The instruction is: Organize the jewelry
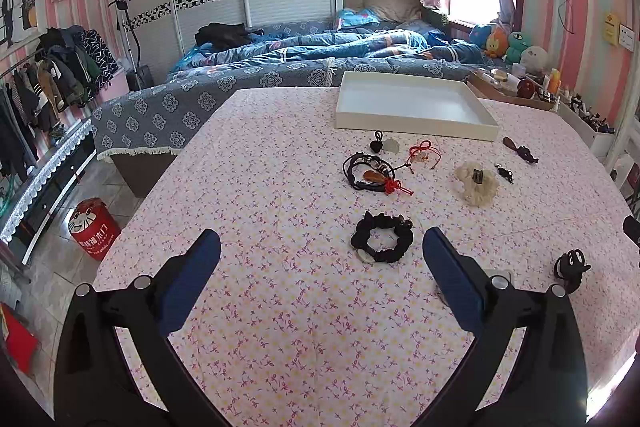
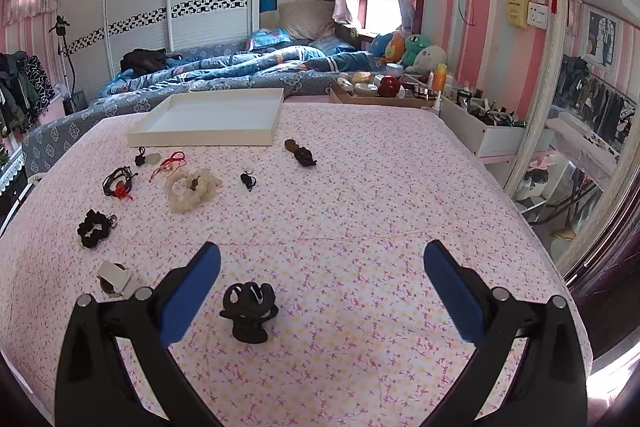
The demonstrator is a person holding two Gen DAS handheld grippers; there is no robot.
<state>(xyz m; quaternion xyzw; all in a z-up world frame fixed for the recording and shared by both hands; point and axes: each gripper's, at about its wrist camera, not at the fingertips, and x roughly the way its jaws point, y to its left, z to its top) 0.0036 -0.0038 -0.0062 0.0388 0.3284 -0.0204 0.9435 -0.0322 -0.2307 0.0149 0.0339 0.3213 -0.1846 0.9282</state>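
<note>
In the left wrist view, the right blue finger of the left tool (image 1: 322, 255) covers part of a small white item on the table (image 1: 280, 307); only a pale sliver shows beside it, too little to name there. The right wrist view shows it at lower left as a white clip-like piece (image 2: 116, 279) with something brown under it, its make-up unclear. At the right edge of the left view a dark shape is cut off by the frame.

The small pieces near the frame centre are hard to read: a tangle of black cords with a red knot (image 1: 370, 173), a red string piece (image 1: 424, 153), a dark bead with a pale stone (image 1: 384, 145), a tiny dark charm (image 1: 505, 174) and a brown and dark pendant (image 1: 520, 149).

The white tray (image 1: 416, 125) at the far side of the table holds nothing. All the jewelry lies on the flowered cloth in front of it: a black scrunchie (image 1: 382, 239), a cream scrunchie (image 1: 476, 183) and a black claw clip (image 2: 249, 311).

The left tool's fingers stand wide apart with nothing between them. The right tool (image 2: 322, 267) is likewise spread wide, the claw clip lying just beside its left finger, apart from it.
</note>
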